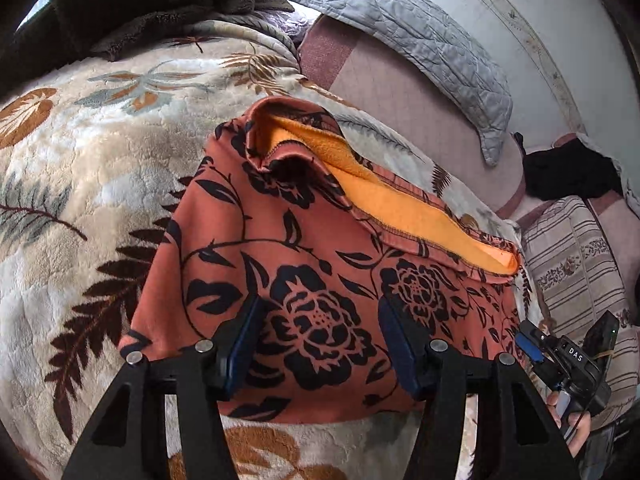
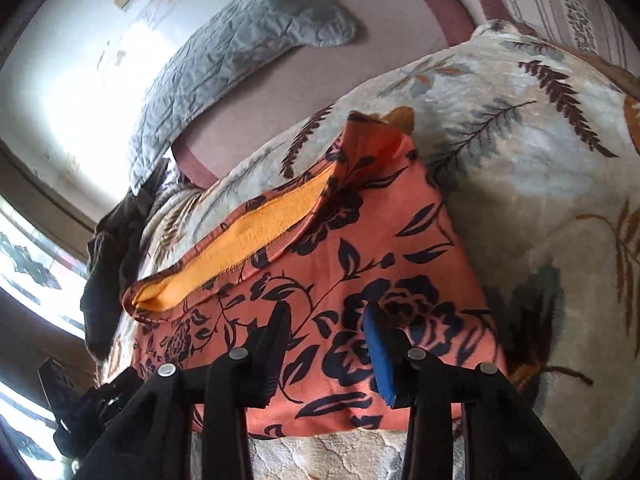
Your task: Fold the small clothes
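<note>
- I had both claws over the bed, angled down at the orange floral garment [image 1: 320,280] lying on the cream leaf-print blanket [image 1: 80,160].
- My left claw [image 1: 320,344] stood with its jaws apart and nothing between the pads; the cloth lay below them, not pinched.
- My right claw [image 2: 324,344] also had its jaws apart, narrower than the left, and I saw no fabric caught in them.
- In the left wrist view the right claw appeared at the lower right edge, held in a hand [image 1: 576,428], just beside the garment's right side.
- The garment sat near the blanket's near edge, doubled into a rough rectangle, with its near edge straight and fairly flat.
- Along its far edge a flap was turned back, baring the yellow-orange fleece lining [image 1: 400,200]; one far corner stood bunched up rather than flat.
- I judged that at least 1 fold was already made and both claws had let go of it.
- Still left, as I read it: flattening that raised far edge, and perhaps 1 more fold to make it compact.
- A grey quilted pillow [image 1: 400,32] lay towards the head of the bed and a dark brown fleece heap [image 1: 140,4] lay at the blanket's far corner, both well apart from the garment; whether that heap was more to fold I could not tell.
</note>
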Demonstrator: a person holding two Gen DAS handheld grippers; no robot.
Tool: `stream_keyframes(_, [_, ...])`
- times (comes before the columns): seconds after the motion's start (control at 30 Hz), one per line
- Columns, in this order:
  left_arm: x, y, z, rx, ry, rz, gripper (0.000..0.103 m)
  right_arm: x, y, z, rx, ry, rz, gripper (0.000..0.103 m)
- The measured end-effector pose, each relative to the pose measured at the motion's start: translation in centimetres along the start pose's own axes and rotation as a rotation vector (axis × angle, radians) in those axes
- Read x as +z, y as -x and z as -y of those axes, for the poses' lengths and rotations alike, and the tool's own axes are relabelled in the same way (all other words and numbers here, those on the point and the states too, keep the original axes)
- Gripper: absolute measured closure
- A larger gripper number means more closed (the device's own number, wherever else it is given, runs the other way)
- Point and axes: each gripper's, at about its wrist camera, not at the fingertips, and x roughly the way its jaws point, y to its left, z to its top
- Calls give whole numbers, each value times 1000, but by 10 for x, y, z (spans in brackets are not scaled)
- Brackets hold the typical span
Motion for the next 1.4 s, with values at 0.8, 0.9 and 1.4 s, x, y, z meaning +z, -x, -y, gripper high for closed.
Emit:
stream_keyframes(0.8, [93,2,0,-241,135,272,39,42,-15,-19,-56,18,97,63])
stream_keyframes(0.9, [73,-2,5,-178,100,175,39,16,18,-6,-49,3,113,63])
stream_keyframes(1.4, [-63,29,-23,-110,276,-80,25,-57,39,54,198,-436,-21,38])
